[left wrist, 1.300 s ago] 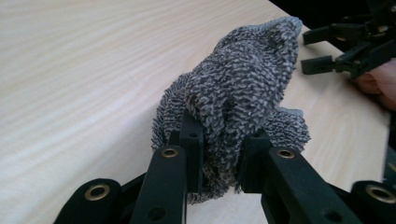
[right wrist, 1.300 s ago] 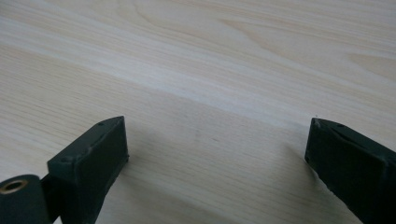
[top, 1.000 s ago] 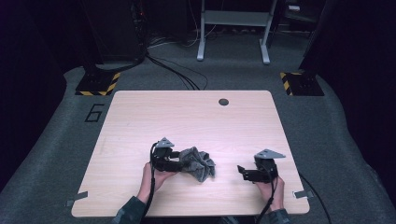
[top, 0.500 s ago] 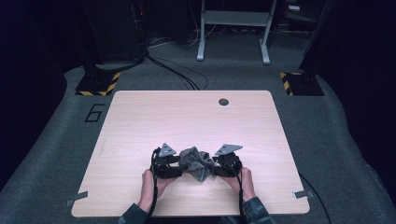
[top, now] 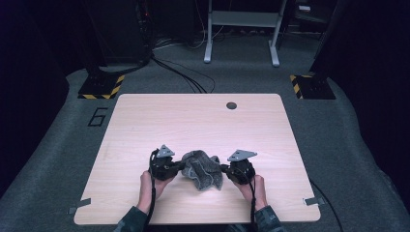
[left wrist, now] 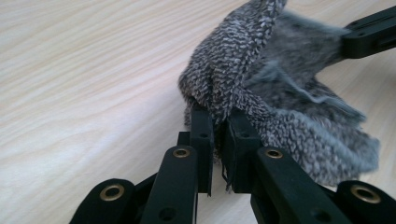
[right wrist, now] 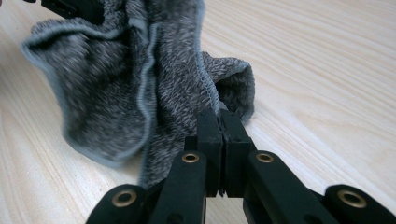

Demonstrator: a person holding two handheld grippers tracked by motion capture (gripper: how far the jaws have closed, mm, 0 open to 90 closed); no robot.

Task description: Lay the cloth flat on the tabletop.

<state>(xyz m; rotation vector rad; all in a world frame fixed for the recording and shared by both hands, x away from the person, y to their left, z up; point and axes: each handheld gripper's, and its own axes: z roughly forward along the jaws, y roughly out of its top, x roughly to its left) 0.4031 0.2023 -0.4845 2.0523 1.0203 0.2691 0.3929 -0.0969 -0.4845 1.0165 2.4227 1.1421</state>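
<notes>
I have the cloth (top: pixel 202 169) pinched at both ends, left claw (left wrist: pixel 219 135) and right claw (right wrist: pixel 219 128) clamped on its edges near the table's (top: pixel 193 121) front. I'd lift evenly and pull apart slowly so neither edge slips

From the high view, the pale rectangular wooden bench (top: pixel 203 130) is evenly lit from above, while the grey carpeted floor (top: pixel 348 145) around it fades into near-black at the edges and rear. Shadows under the hands are faint and soft. No glare appears. In both gripper views the wood grain is bright; the near black claw links look sharp, and the grey fuzzy knitted cloth (left wrist: pixel 289 107) blurs softly toward its far edges.
</notes>
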